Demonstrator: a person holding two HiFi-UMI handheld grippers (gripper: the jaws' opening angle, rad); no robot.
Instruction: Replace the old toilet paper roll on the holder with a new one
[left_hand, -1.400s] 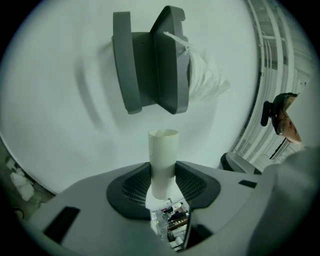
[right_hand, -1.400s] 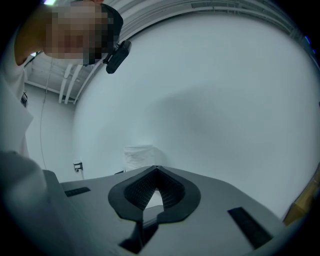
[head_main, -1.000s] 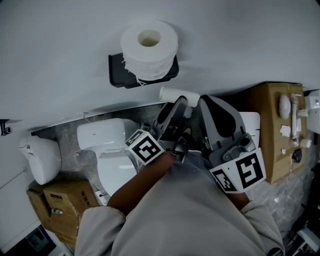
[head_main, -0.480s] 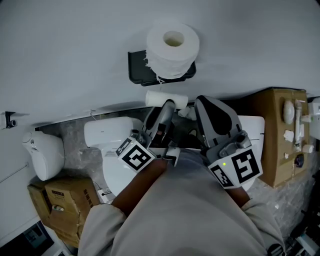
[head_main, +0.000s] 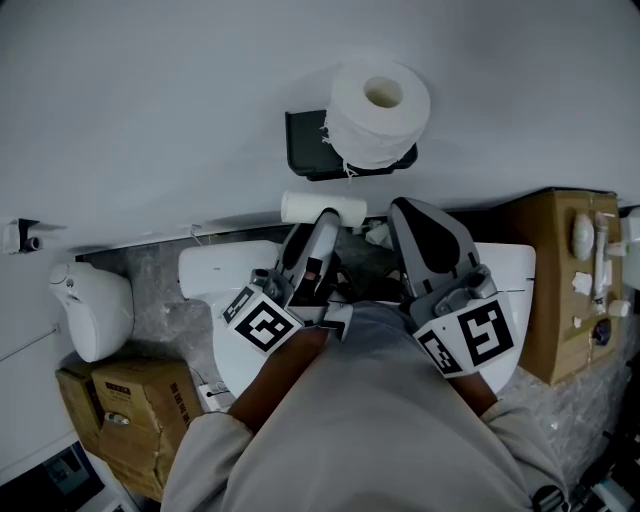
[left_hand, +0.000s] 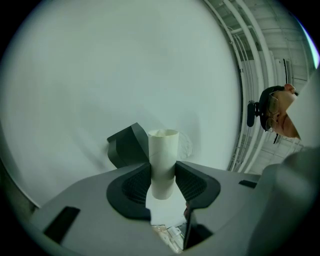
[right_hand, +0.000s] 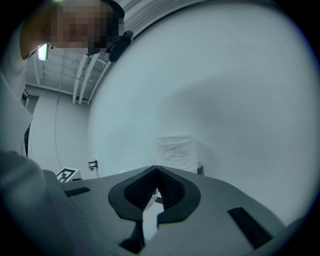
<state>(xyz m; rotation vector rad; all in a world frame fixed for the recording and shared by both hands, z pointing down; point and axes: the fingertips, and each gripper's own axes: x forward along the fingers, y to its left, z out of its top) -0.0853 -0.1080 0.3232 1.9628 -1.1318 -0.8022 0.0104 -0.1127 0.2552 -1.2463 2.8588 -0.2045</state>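
The left gripper had its jaws partly closed on the empty cardboard tube, both ribbed pads pressing the tube's lower half. In the left gripper view the tube's open upper end stood clear above the jaws. In the head view the tube lay crosswise at the jaw tips, most of it sticking out to the left.

The right gripper had its jaws fully closed, the pads meeting at the tips with nothing between them. It was held level beside the left gripper and pointed at the wall.

The new toilet paper roll sat on the black holder fixed to the wall, its core hole facing the head camera and a ragged edge of paper hanging at its left side. The tube was just below the holder and apart from it. The right gripper's tips were below the roll, not touching it.

The wall was bare above and on either side of the holder, so there was free room there. Lower down it was tighter. A white toilet stood directly under both grippers, a cardboard box stood close on the right, and a smaller cardboard box stood at lower left.
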